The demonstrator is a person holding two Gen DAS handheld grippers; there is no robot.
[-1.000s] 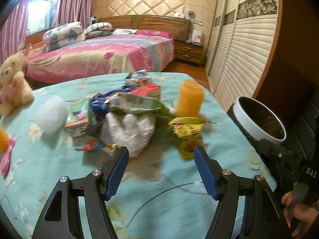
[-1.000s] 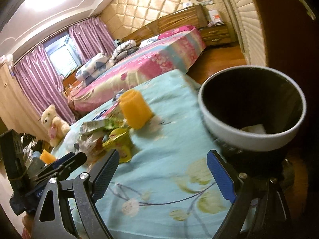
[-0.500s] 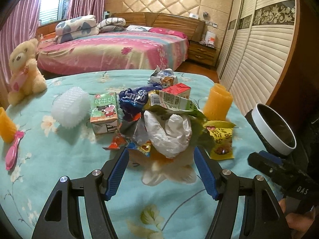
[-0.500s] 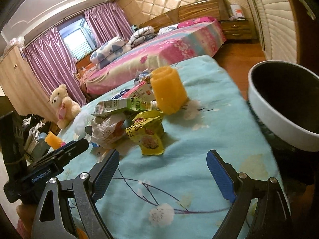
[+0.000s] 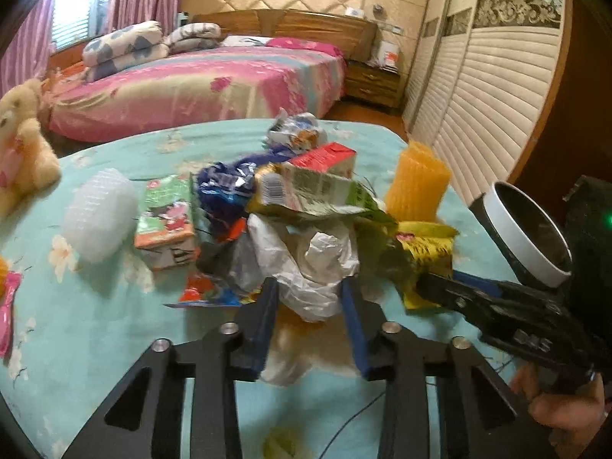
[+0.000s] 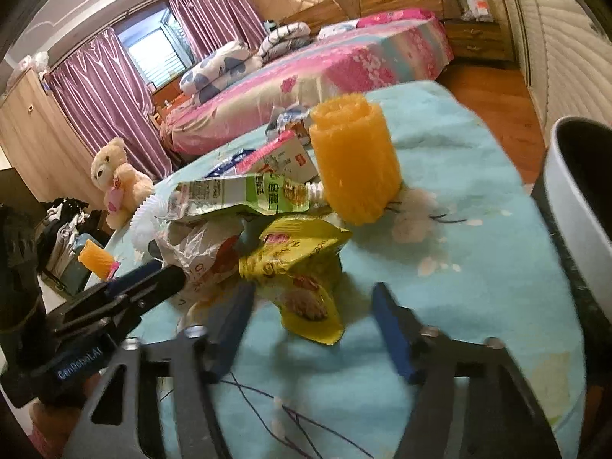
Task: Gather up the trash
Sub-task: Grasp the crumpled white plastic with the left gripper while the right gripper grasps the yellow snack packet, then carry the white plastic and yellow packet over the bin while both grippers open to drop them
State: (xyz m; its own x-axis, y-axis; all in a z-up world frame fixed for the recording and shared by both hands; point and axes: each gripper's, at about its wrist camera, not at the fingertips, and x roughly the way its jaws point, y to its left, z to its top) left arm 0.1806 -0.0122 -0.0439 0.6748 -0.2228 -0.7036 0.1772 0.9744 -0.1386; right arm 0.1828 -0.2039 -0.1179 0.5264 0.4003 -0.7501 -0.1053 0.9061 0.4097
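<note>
Closing on two pieces of the trash heap at once is the step in hand, and I judge it goes best if each pair of jaws takes one piece only. The left gripper [image 5: 310, 298] has its jaws narrowing around the crumpled white plastic bag [image 5: 306, 260], which lies between the blue pads at the near edge of the pile; whether the pads already press it I cannot tell, so I read them as not yet gripping. The bag is soft and will likely collapse, so the jaws should close fully before any lift. The right gripper [image 6: 310, 306] is closing too, with the lower end of the yellow snack packet [image 6: 302, 279] between its jaws but clear of both pads, nearer the left one. Pushing a little further in before the pads meet should keep the slick foil from slipping out.

The white-rimmed bin [image 6: 573, 222] stands beyond the right jaw of the right gripper, off the edge of the table [image 6: 459, 267], and is the likely place to drop both.

Just beyond the jaws, a green drink pouch [image 6: 237, 195] lies across the top of the heap and may be dragged along. The orange ribbed cylinder [image 6: 355, 164] stands upright behind the yellow packet and could be tipped. Beyond the left gripper's left jaw sit a small green carton [image 5: 164, 222] and a white foam roll [image 5: 97, 218]; a red-topped carton [image 5: 325, 160] and a blue wrapper [image 5: 225, 187] lie further in. A teddy bear [image 5: 23, 153] sits far off to the left.
</note>
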